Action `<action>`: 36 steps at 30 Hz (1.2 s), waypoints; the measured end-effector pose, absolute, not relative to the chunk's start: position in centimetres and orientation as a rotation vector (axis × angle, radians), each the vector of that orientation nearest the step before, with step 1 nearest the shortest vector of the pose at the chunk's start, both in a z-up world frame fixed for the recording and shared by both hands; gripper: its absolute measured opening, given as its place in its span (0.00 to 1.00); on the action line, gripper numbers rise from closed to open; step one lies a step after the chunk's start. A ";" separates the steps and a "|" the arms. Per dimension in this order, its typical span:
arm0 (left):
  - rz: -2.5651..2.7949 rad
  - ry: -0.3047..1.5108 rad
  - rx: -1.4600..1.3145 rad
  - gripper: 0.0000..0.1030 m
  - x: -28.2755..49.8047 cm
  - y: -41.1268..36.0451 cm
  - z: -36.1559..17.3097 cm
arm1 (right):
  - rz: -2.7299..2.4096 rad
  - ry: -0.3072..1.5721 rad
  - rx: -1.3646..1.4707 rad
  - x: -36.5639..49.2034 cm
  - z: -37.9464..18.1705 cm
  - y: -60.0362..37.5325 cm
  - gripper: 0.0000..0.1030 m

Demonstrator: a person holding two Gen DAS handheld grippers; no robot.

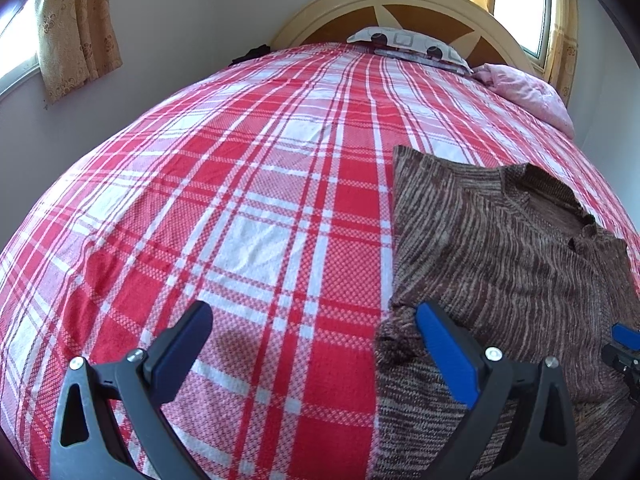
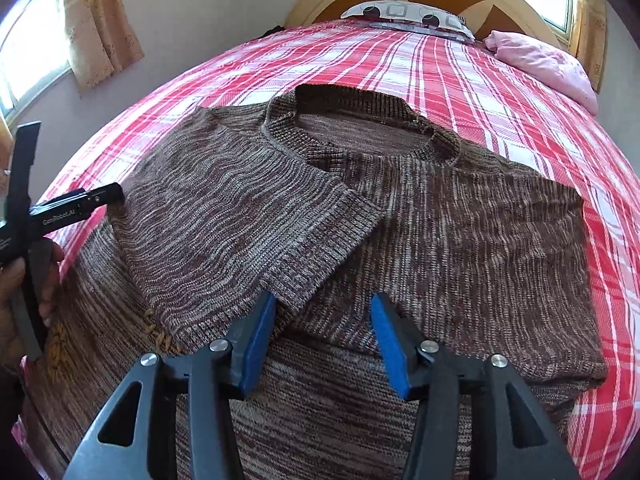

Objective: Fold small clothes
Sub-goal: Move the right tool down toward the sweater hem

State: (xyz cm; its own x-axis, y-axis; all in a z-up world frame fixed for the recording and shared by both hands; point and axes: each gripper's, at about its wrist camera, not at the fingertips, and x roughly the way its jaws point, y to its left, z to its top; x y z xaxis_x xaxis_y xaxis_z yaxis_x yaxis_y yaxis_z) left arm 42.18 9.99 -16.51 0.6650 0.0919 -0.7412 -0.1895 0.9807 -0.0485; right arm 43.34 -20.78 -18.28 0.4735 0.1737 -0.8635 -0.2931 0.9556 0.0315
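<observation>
A brown marled knit sweater (image 2: 460, 232) lies flat on the red and white plaid bedspread (image 2: 400, 56), collar toward the headboard. Its left sleeve (image 2: 248, 220) is folded across the chest. In the left wrist view the sweater (image 1: 500, 248) fills the right side. My right gripper (image 2: 324, 340) is open and empty, just above the sweater's middle, near the folded sleeve's cuff. My left gripper (image 1: 316, 344) is open and empty, straddling the sweater's left edge, its right finger over the knit. The left gripper body also shows at the left edge of the right wrist view (image 2: 60, 212).
The plaid bedspread (image 1: 220, 200) stretches to the left of the sweater. A patterned pillow (image 1: 408, 44) and a pink pillow (image 1: 528, 88) lie by the wooden headboard (image 1: 340, 4). Walls with curtained windows (image 1: 76, 28) flank the bed.
</observation>
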 end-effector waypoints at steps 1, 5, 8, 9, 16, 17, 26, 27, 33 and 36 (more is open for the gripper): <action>0.159 0.828 -0.122 1.00 42.2 9.9 -16.5 | 0.293 1.034 -0.100 43.3 -18.2 -21.2 0.50; 0.154 0.827 -0.126 1.00 42.0 10.0 -16.2 | 0.292 1.013 -0.001 43.2 -17.7 -23.1 0.50; 0.149 0.822 -0.117 1.00 41.0 9.8 -15.7 | 0.237 0.999 -0.002 42.8 -17.1 -24.3 0.50; 0.141 0.821 -0.116 1.00 40.5 9.6 -15.5 | 0.221 1.006 -0.016 42.6 -17.1 -24.7 0.50; 0.086 0.826 -0.065 1.00 36.3 7.9 -15.0 | 0.195 1.010 -0.090 40.0 -16.9 -26.4 0.50; 0.079 0.828 -0.060 1.00 35.5 7.7 -15.0 | 0.193 1.016 -0.086 39.4 -17.0 -26.7 0.50; 0.094 0.826 -0.044 1.00 30.8 6.8 -14.7 | 0.187 1.002 -0.087 34.5 -16.1 -27.8 0.50; 0.085 0.824 -0.054 1.00 30.3 6.9 -14.6 | 0.188 1.006 -0.089 34.0 -16.1 -27.8 0.50; 0.080 0.828 -0.036 1.00 26.8 6.4 -15.0 | 0.175 0.977 -0.161 29.8 -15.8 -28.2 0.50; 0.084 0.821 -0.004 1.00 25.2 6.0 -15.0 | 0.171 0.971 -0.163 28.0 -15.6 -28.4 0.50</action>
State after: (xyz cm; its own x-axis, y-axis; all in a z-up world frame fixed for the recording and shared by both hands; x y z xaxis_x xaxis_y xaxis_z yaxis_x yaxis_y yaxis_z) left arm 25.15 6.03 -14.99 0.6780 0.0730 -0.7314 -0.0764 0.9967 0.0287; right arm 27.98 -28.44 -15.57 0.5529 0.0710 -0.8302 -0.2164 0.9744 -0.0608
